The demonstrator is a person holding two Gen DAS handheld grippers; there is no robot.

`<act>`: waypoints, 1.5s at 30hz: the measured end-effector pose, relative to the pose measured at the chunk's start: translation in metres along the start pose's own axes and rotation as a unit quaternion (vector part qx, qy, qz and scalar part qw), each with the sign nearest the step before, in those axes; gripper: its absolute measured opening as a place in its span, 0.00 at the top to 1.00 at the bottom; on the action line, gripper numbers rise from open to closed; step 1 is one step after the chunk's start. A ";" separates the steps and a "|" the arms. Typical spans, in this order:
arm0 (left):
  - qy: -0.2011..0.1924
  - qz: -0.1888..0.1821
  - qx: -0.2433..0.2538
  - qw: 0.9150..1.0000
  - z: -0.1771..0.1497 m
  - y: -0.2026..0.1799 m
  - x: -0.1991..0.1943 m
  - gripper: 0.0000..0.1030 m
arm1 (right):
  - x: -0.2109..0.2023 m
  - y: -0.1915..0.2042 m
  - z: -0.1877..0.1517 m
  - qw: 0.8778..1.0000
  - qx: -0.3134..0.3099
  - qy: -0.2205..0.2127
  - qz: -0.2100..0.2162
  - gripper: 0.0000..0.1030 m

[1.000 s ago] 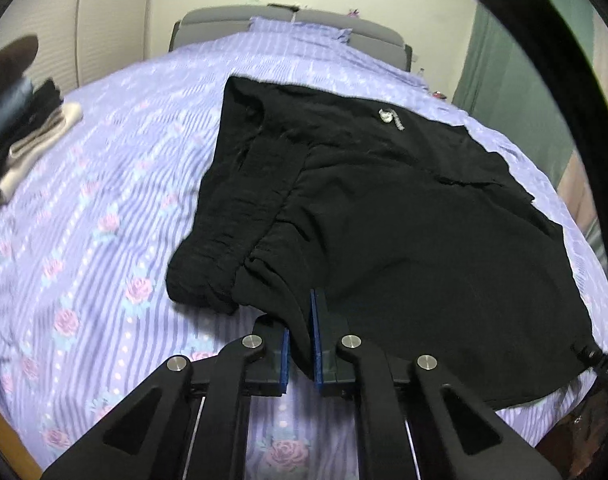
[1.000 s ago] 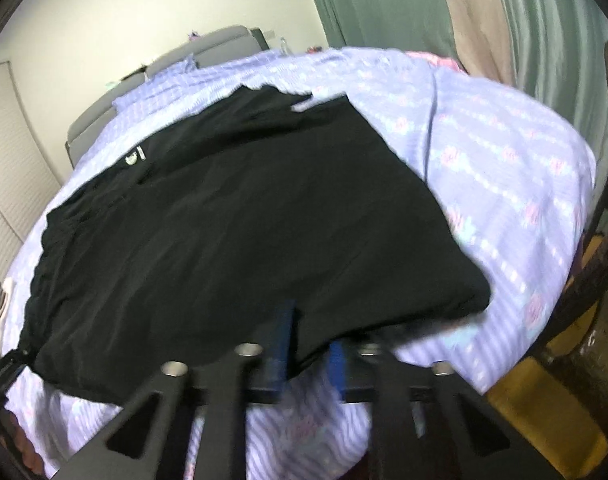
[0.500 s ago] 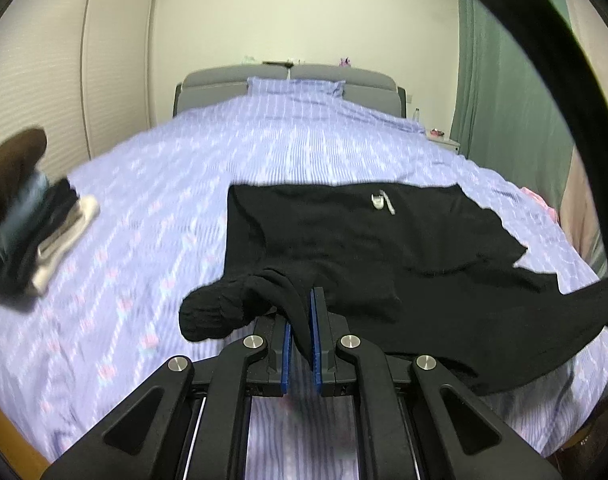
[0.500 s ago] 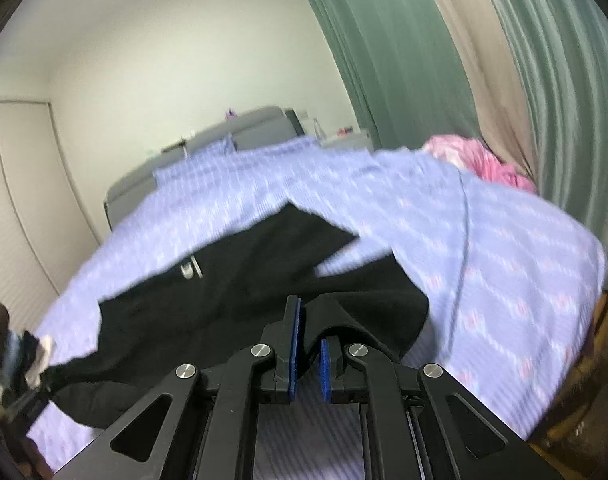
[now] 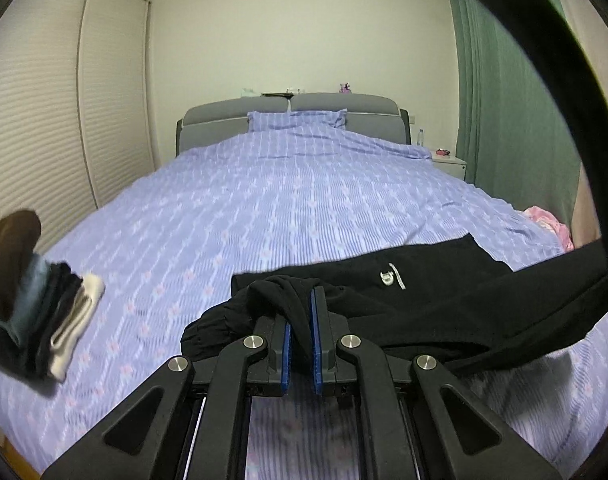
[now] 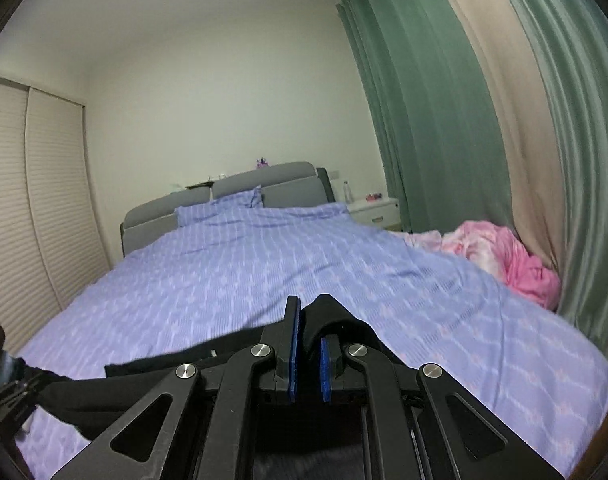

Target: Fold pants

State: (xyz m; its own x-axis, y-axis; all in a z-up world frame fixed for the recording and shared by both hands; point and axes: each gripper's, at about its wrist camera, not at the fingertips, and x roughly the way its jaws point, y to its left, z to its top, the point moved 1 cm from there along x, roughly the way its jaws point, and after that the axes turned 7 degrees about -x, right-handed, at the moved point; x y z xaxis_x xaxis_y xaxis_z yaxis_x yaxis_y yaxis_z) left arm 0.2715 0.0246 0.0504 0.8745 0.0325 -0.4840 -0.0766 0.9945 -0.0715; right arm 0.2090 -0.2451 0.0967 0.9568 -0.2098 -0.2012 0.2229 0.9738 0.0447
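Observation:
The black pants (image 5: pixel 424 300) hang lifted above the near end of the purple bed, stretched between my two grippers, with a small white logo facing up. My left gripper (image 5: pixel 299 312) is shut on the gathered waistband end of the pants. My right gripper (image 6: pixel 308 332) is shut on the other end of the pants (image 6: pixel 336 320), whose cloth drapes over its fingers and runs left toward the left gripper (image 6: pixel 7 392). The part of the pants under the grippers is hidden.
The bed (image 5: pixel 304 200) has a purple striped floral cover, a pillow and a grey headboard (image 5: pixel 287 116). A stack of folded clothes (image 5: pixel 35 300) lies at the left edge. A pink blanket (image 6: pixel 500 256) is bunched by the green curtains (image 6: pixel 444 120). White wardrobe doors (image 5: pixel 43 120) stand left.
Both grippers have risen and pulled back toward the foot of the bed, lifting the pants off the cover; the views have tilted up from the flat cloth to the whole room.

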 end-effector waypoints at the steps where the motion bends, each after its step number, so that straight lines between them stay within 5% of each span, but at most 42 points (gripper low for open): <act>1: -0.001 0.003 0.003 1.000 0.005 -0.001 0.003 0.90 | 0.004 0.001 0.003 1.000 -0.003 -0.001 -0.001 0.91; 17: 0.039 0.037 0.035 0.998 0.038 -0.017 0.090 0.90 | 0.128 0.026 0.029 0.999 -0.020 0.042 0.002 0.92; 32: 0.133 0.042 0.017 0.990 0.033 -0.009 0.228 0.90 | 0.272 0.049 -0.016 0.990 -0.060 0.126 -0.005 0.92; 40: 0.197 0.039 0.008 0.980 0.026 -0.008 0.273 0.87 | 0.329 0.055 -0.036 0.978 -0.069 0.195 -0.011 0.92; 45: 0.246 0.030 0.004 0.969 0.037 -0.009 0.289 0.75 | 0.355 0.059 -0.037 0.966 -0.079 0.244 -0.016 0.92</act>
State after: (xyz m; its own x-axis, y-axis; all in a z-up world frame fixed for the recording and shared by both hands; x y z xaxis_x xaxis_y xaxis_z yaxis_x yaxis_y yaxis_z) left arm 0.5426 0.0288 -0.0566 0.5334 0.0414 -0.8448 -0.1159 0.9930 -0.0246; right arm 0.5546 -0.2588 -0.0078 0.7395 -0.2103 -0.6394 0.1824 0.9770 -0.1104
